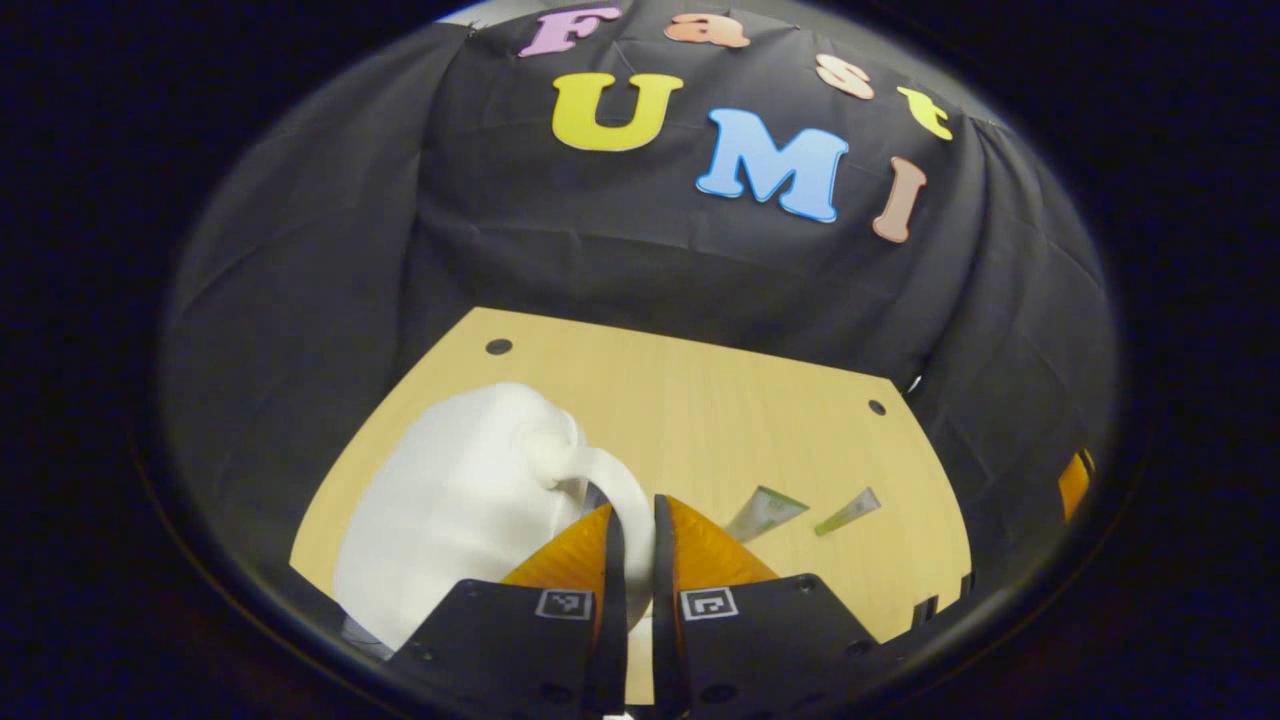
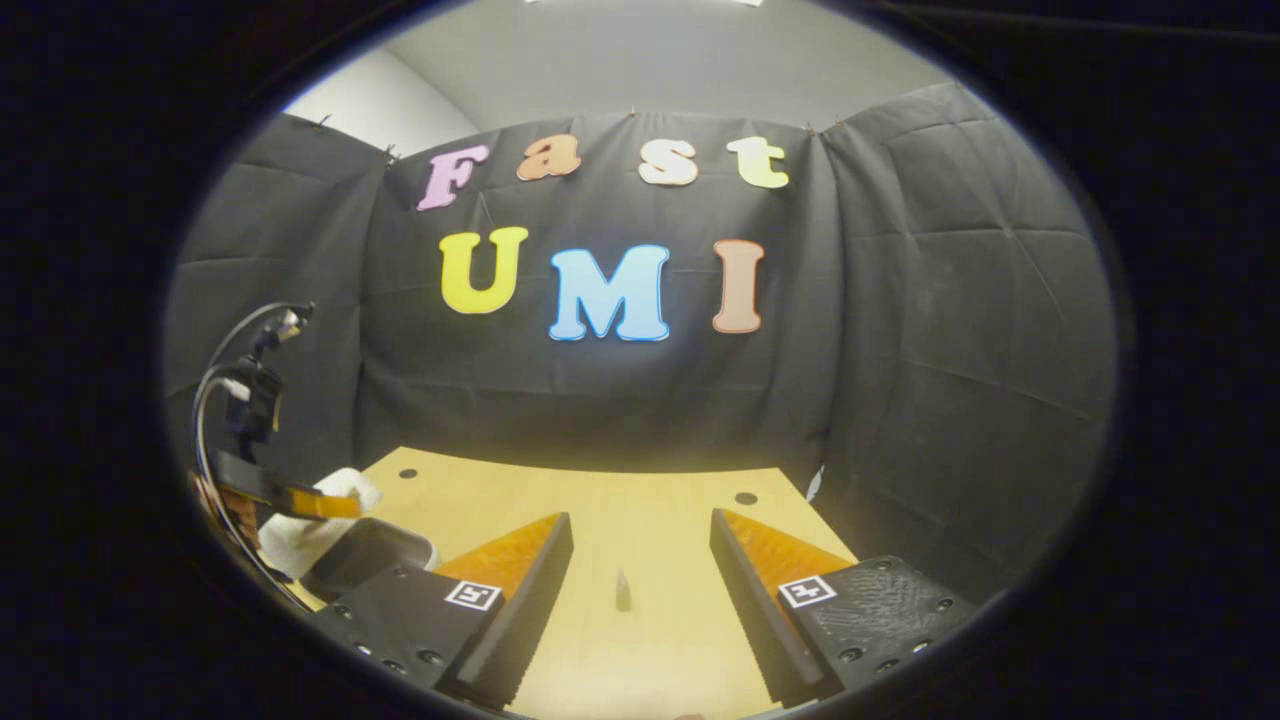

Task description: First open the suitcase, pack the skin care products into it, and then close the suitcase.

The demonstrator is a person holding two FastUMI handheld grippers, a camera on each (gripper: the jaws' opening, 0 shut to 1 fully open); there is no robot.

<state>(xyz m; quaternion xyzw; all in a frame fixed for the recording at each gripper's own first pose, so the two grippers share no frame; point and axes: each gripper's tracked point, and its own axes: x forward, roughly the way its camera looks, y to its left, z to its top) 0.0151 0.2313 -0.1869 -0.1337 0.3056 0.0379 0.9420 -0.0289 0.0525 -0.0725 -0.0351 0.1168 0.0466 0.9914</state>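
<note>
The white suitcase (image 1: 450, 500) sits at the bench's (image 1: 700, 400) left side, its handle (image 1: 625, 500) pinched between the left hand-held gripper's (image 1: 632, 520) narrow jaws. Two tubes (image 1: 765, 512) lie just right. The right hand-held gripper (image 2: 640, 545) hangs wide apart over bare bench

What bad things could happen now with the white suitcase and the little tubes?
1. The left gripper jaws pinch only the thin edge of the white suitcase lid, so it might slip and drop shut.
2. Two tubes lie on the table beside the suitcase, so a swinging lid or arm could knock them away.
3. The right gripper is open over a small tube standing end-on, which may be awkward to grab.
</note>
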